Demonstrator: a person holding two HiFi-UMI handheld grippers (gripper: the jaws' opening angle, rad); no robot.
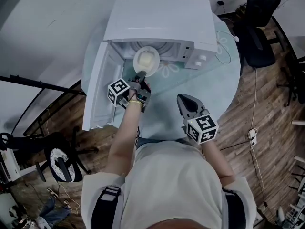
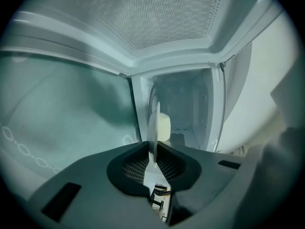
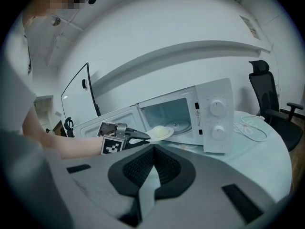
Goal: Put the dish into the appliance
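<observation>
A white plate [image 1: 147, 60] with a pale lump of food [image 2: 163, 127] on it is at the mouth of the open white microwave [image 1: 162, 20]. My left gripper [image 1: 141, 74] is shut on the plate's near rim. In the left gripper view the plate [image 2: 154, 128] shows edge-on between the pads, and the cavity [image 2: 190, 109] is straight ahead. My right gripper [image 1: 182, 98] hovers shut and empty over the table to the right. In the right gripper view its jaws [image 3: 153, 151] meet, and beyond them are the plate [image 3: 159, 132] and the microwave [image 3: 214, 116].
The microwave door [image 1: 97, 87] hangs open to the left, close beside my left gripper. The round pale-green table [image 1: 209, 85] carries a white cable [image 1: 224, 46] at the microwave's right. A black office chair [image 1: 259, 23] stands beyond the table, and a black stand [image 1: 43, 85] is on the left.
</observation>
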